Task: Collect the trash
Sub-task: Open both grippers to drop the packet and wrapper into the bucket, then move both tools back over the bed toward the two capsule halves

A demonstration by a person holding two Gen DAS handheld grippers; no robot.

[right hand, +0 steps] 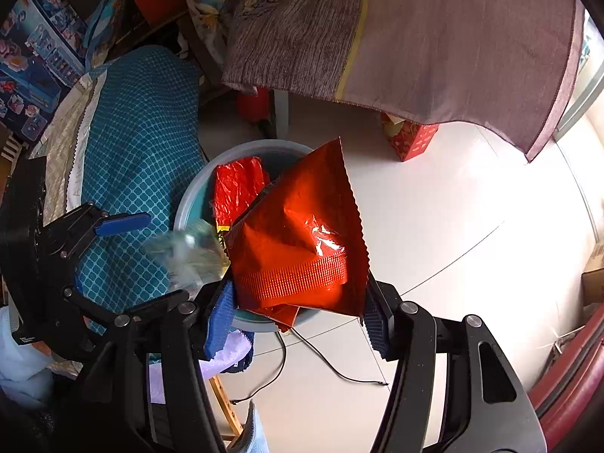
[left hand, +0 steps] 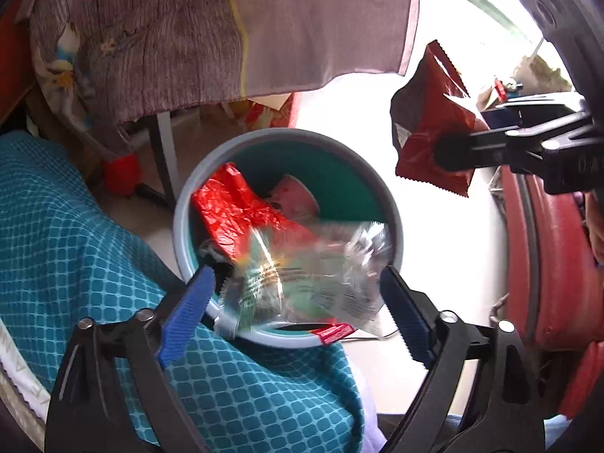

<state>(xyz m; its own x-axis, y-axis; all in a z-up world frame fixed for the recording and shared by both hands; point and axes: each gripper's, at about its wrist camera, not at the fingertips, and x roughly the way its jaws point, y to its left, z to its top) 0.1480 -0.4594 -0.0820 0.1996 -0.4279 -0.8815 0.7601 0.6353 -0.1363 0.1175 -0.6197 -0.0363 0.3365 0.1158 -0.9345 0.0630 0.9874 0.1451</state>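
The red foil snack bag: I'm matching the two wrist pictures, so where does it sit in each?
Left wrist view: red foil snack bag at upper right, pinched by the right tool.
Right wrist view: bag centre, held between that tool's pads.
Shared landmark: the round bin, beside the teal checked cloth.

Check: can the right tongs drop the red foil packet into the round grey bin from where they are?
Probably yes. The right tongs grip the red foil packet just above the round grey bin, whose mouth is open. The left tongs and a falling clear wrapper crowd the near rim.
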